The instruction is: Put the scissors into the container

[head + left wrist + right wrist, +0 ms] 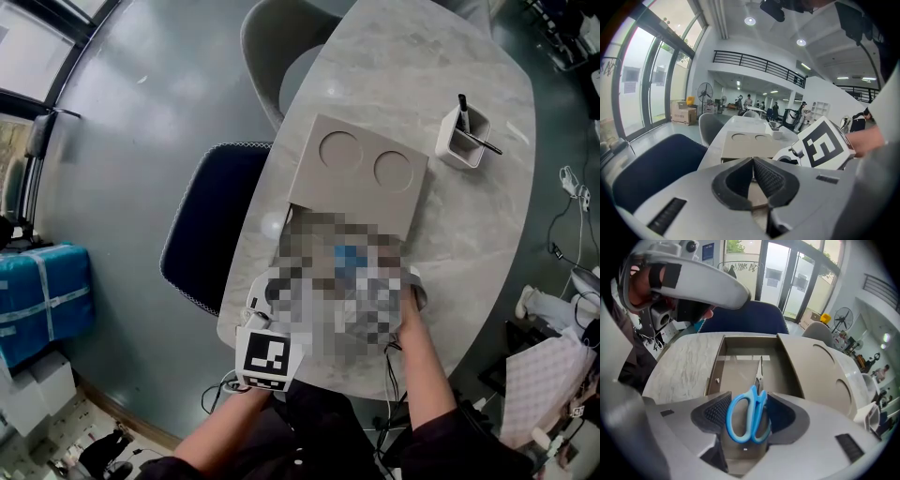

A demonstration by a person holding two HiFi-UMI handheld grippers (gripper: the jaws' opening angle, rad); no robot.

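Note:
Scissors with blue handles hang between the jaws of my right gripper, blades pointing down into the open beige container. The jaws stand wide and a gap shows beside the left handle, so the pads do not press on it. The container's lid, with two round recesses, lies slid toward the far side. My left gripper is shut with nothing in it, near the table's front edge and left of the container. In the head view a mosaic patch hides the scissors and both grippers' jaws.
A white pen holder with a pen stands at the far right of the marble table. A dark blue chair sits at the table's left and a grey chair beyond it. Cables hang off the near edge.

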